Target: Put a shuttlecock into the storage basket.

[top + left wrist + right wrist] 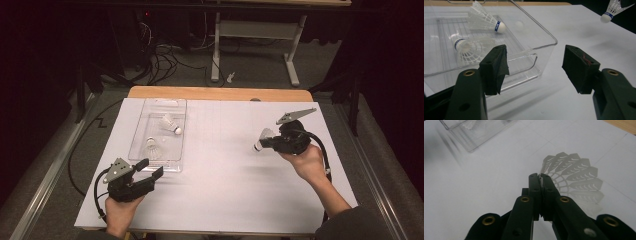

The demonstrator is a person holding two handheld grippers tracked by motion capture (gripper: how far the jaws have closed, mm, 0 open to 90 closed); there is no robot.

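A white shuttlecock (261, 140) hangs above the white table at the right, with my right gripper (266, 142) shut on the rim of its feather skirt (576, 177). In the right gripper view the jaws of my right gripper (539, 176) meet on a thin feather edge. The same shuttlecock (610, 11) points cork down in the left gripper view. A clear plastic tray (150, 107) at the left holds two more shuttlecocks (171, 123) (152, 148). My left gripper (151, 167) stands open just in front of the tray's near end, and nothing lies between the jaws of my left gripper (536, 67).
A white sheet (225, 185) covers the table, with a wooden edge (220, 93) at the far side. The tray's near wall and handle (534, 65) stand close before the left jaw. A desk frame and cables lie on the floor beyond.
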